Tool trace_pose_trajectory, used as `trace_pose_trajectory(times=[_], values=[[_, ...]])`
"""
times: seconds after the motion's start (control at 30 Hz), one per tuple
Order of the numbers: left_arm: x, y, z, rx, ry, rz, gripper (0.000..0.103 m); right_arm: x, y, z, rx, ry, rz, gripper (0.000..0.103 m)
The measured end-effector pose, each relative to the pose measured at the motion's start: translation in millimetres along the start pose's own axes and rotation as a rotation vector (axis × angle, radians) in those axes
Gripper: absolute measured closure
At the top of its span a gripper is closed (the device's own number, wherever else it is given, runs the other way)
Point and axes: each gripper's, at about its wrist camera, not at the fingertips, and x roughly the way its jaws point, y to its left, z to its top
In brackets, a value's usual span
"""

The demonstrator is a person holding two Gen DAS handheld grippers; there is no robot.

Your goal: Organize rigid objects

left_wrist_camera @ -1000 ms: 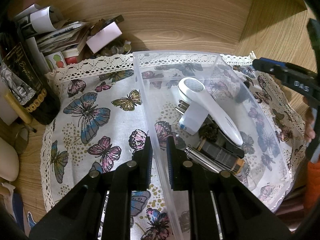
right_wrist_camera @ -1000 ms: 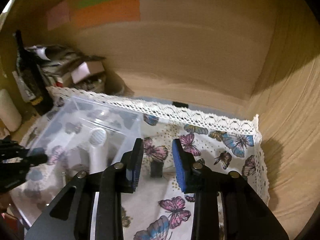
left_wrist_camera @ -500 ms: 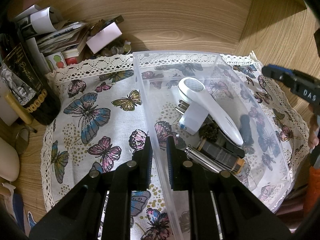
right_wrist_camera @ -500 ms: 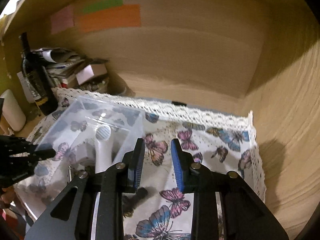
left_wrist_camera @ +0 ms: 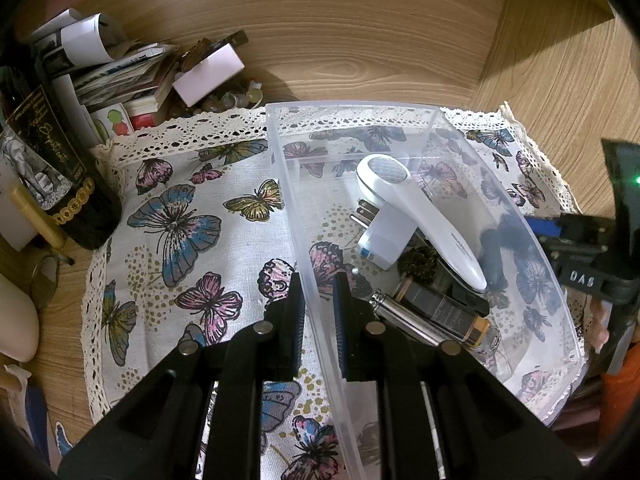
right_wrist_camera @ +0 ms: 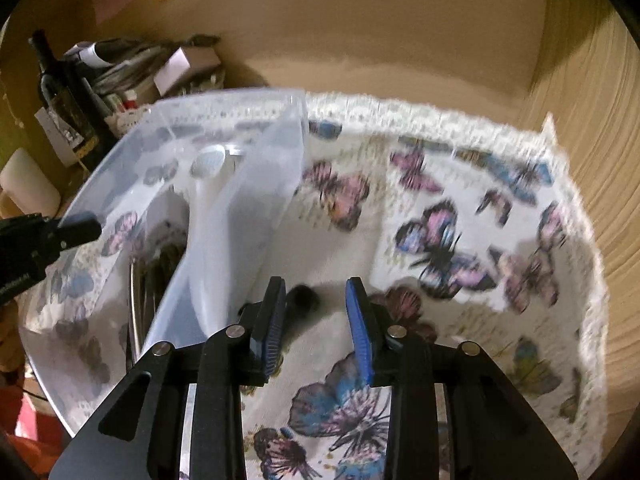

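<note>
Left gripper [left_wrist_camera: 318, 308]: clamped on clear bin [left_wrist_camera: 560, 304] left wall.
Right gripper [right_wrist_camera: 316, 324]: wide, small dark object [right_wrist_camera: 305, 295] between fingers, on butterfly cloth [right_wrist_camera: 460, 208].
Bin contents: white handheld device [left_wrist_camera: 416, 208], white plug adapter [left_wrist_camera: 384, 236], dark lighter [left_wrist_camera: 440, 308], metal tube [left_wrist_camera: 404, 320].

**Materials and finishes**

Bin [left_wrist_camera: 400, 120]: clear plastic, smooth, glossy walls.
Handheld device [left_wrist_camera: 416, 208]: white plastic, glossy.
Plug adapter [left_wrist_camera: 384, 236]: white plastic, matt.
Cylinder [left_wrist_camera: 404, 320]: polished metal.
Cloth [left_wrist_camera: 180, 232]: woven fabric, butterfly print, lace edging.
Surface [left_wrist_camera: 360, 40]: wood grain, matt.
Bottle [left_wrist_camera: 52, 176]: dark glossy glass, paper label.
Left tongs [left_wrist_camera: 318, 312]: matt black plastic.
</note>
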Motion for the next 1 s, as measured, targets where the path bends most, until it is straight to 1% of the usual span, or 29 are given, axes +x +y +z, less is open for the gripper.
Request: trace_pose_trajectory(times=[0.1,0.3,0.37,0.47,0.6,0.63,0.73,0.83,0.9,1.0], values=[[0,0,0,0.001,0.0,0.001,0.09,7,-2,-6,0.026,0.031,0.048,0.074],[-1,0,0,0.002,0.0,0.002,0.09,6,-4,-8,0.054,0.042,0.073,0.072],[0,0,0,0.002,0.0,0.002,0.09,3,-2,-9,0.038,0.038,0.041,0.072],[-1,1,0,0.003,0.001,0.001,0.09,-3,0,-11,0.003,0.035,0.018,0.072],[-1,1,0,0.001,0.0,0.001,0.09,1,8,-20,-0.085,0.053,-0.108,0.073],[-1,1,0,0.001,0.0,0.0,0.09,0,5,-21,-0.075,0.055,-0.111,0.072],[-1,1,0,0.001,0.0,0.002,0.09,-7,0,-24,-0.027,0.043,-0.034,0.072],[-1,1,-1,0.001,0.0,0.002,0.09,-18,5,-21,-0.034,0.004,-0.022,0.072],[-1,1,-1,0.001,0.0,0.002,0.09,-20,6,-18,-0.028,-0.007,0.007,0.072],[-2,2,-1,0.001,-0.002,0.005,0.09,-12,5,-10,-0.024,0.011,0.041,0.073]])
